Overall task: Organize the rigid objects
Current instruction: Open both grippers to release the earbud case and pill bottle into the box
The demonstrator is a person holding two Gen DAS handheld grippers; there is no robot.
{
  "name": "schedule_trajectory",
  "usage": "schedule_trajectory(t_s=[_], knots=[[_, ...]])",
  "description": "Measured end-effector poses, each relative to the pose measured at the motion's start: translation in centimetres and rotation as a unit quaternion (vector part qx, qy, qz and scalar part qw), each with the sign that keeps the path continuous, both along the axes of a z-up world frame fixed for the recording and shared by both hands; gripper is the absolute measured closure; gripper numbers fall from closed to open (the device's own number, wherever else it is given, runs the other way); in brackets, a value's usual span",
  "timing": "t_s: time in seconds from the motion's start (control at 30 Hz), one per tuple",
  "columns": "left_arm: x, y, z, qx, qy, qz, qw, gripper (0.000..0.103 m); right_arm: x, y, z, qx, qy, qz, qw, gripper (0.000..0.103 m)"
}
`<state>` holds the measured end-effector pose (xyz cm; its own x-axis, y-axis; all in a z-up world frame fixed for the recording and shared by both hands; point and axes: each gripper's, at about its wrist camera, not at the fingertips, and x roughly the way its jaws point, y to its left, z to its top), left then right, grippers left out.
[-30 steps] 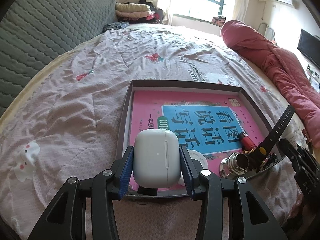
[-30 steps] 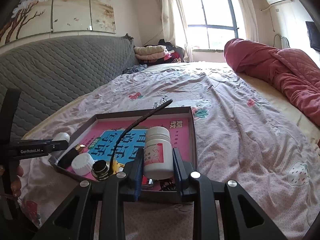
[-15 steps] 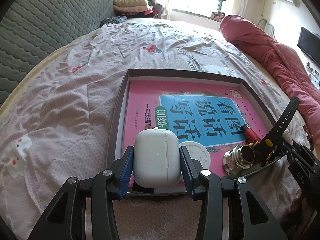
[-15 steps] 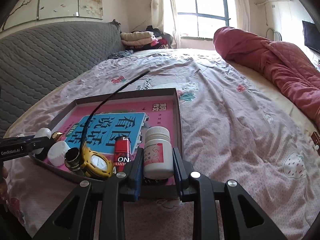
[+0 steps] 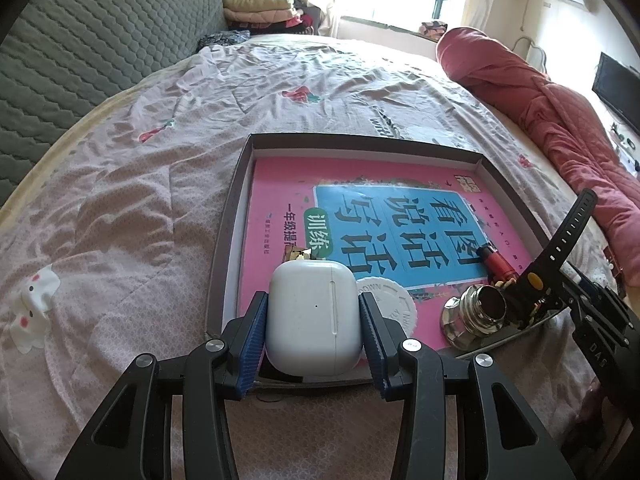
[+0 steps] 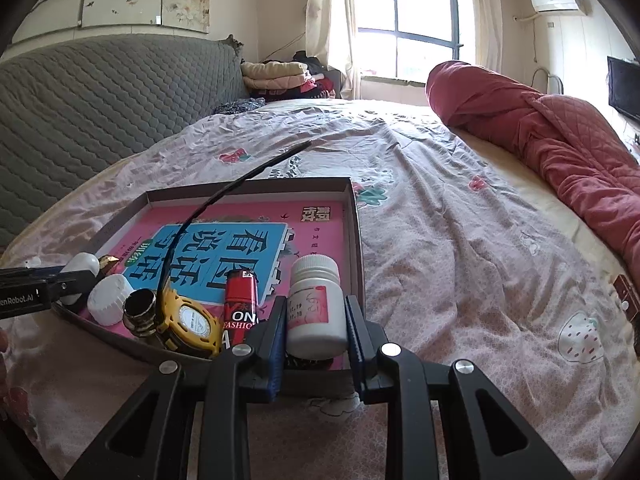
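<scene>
Sunlit from the far window, a bed with a rumpled pink floral bedspread [image 5: 168, 184] carries a shallow cardboard box lid [image 5: 236, 200] lined with a pink and blue workbook [image 5: 392, 208]. Over the lid's near edge, the left gripper [image 5: 314, 320] has its fingers clamped on the two flat sides of a white earbud case [image 5: 314, 316]; that case looks light, hard and glossy, so a squeeze across the broad faces, as here, seems the safest hold against slipping. At the lid's near right corner, the right gripper [image 6: 316, 324] grasps a white pill bottle [image 6: 316, 304] around its labelled body, below the cap; it is probably light, stiff plastic, round enough to roll if laid down. Beside it lie a yellow watch [image 6: 188, 320], a red battery [image 6: 240, 296], a metal fitting [image 6: 140, 308] and a white cap [image 6: 108, 298].
</scene>
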<state>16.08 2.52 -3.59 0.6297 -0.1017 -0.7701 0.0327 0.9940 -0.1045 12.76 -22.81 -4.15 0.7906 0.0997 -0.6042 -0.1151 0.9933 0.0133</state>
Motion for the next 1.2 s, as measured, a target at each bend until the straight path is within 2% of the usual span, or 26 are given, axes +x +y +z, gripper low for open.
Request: schedule_trajectory(t_s=[0.43, 0.7, 0.87, 0.97, 1.1, 1.2], knots=[[0.1, -0.1, 0.0, -0.002, 0.006, 0.001, 1.0, 0.057, -0.6, -0.2, 0.5, 0.011, -0.006, -0.001, 1.0, 0.075], [0.3, 0.2, 0.0, -0.012, 0.008, 0.005, 0.9999, 0.056, -0.7, -0.2, 0.6, 0.018, -0.008, 0.006, 1.0, 0.066], [0.3, 0.3, -0.1, -0.017, 0.009, 0.009, 0.9998, 0.052, -0.9, -0.2, 0.8, 0.018, -0.014, 0.006, 1.0, 0.064], [0.1, 0.4, 0.2, -0.017, 0.004, 0.009, 0.9998, 0.052, -0.9, -0.4, 0.9, 0.021, -0.018, 0.0, 1.0, 0.052], [0.0, 0.2, 0.5, -0.016, 0.001, 0.006, 0.9999, 0.051, -0.8, -1.2, 0.9, 0.033, -0.016, -0.012, 0.999, 0.051], [-0.1, 0.1, 0.7, -0.013, -0.002, 0.005, 0.9999, 0.046, -0.9, -1.6, 0.9, 0.039, -0.015, -0.018, 0.999, 0.051]])
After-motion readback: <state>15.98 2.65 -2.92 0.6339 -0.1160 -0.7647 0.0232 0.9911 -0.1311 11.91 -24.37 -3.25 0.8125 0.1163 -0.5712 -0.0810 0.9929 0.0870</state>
